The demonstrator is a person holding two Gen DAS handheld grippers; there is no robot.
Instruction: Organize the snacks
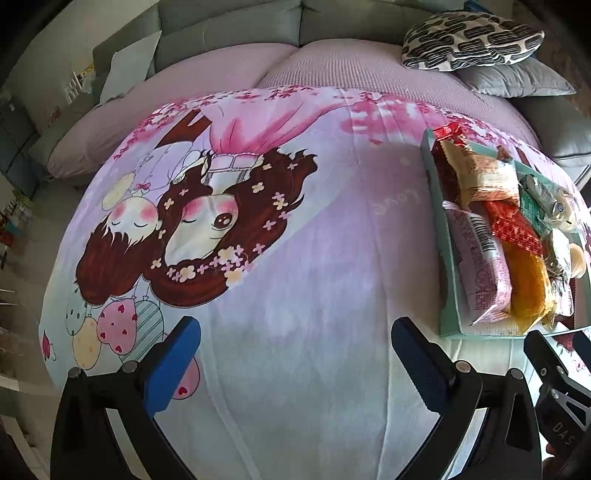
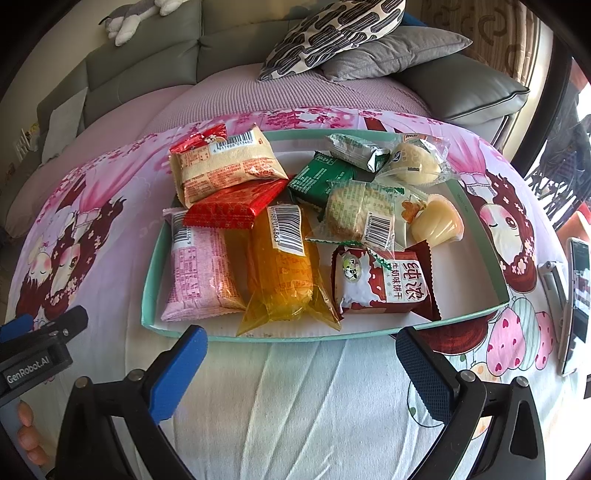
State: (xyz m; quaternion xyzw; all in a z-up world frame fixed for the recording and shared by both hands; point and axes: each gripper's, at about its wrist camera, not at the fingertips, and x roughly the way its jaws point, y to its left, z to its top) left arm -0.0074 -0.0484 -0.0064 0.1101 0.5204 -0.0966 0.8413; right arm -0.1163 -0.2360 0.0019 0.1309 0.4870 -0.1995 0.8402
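Note:
A shallow teal-rimmed tray (image 2: 147,280) lies on a cartoon-print cloth and holds several wrapped snacks: a pink pack (image 2: 199,273), an orange pack (image 2: 284,273), a red pack (image 2: 232,212), a beige pack (image 2: 225,166), green packs (image 2: 321,181), a brown-and-white biscuit pack (image 2: 384,284) and a jelly cup (image 2: 437,221). My right gripper (image 2: 301,358) is open and empty, just before the tray's near rim. My left gripper (image 1: 295,350) is open and empty over bare cloth, left of the tray (image 1: 448,266).
The cloth (image 1: 295,258) covers a rounded surface before a grey sofa (image 2: 147,62) with patterned (image 2: 332,33) and grey cushions. A phone (image 2: 576,302) lies at the right edge. The left gripper's body (image 2: 37,350) shows at the lower left in the right wrist view.

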